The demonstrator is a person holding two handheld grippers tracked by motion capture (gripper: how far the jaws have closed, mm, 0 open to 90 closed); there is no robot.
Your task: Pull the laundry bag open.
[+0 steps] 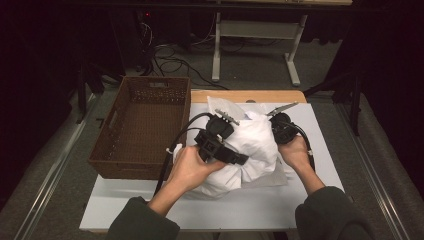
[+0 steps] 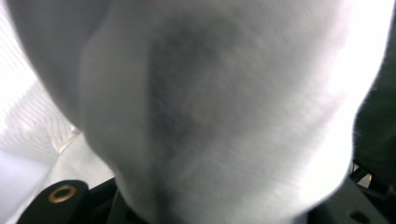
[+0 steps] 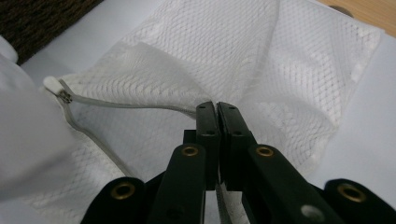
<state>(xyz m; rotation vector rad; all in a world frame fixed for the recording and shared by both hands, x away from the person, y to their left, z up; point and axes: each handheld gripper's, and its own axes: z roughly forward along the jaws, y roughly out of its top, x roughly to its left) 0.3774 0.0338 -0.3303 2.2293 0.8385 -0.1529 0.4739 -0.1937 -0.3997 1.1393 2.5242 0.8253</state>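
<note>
**White bundle and mesh bag worked at the table**

We see the white cloth bundle [image 1: 252, 150] lying mid-table on the white board [image 1: 280, 210], just right of the brown wicker basket [image 1: 142, 125]. The left gripper [image 1: 220, 142] presses into the bundle, cloth between its jaws; we cannot tell whether they clamp. The right gripper [image 3: 217, 116], jaws pressed together, pinches the zip edge of the white mesh bag [image 3: 224, 51].

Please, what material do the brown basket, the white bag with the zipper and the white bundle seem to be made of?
Brown basket: seemingly woven wicker or rattan, matte; the weave shows.
White bag: thin mesh, probably synthetic; open net pattern with a zipper along its edge.
White bundle: soft cloth, possibly cotton; it folds and creases.
</note>
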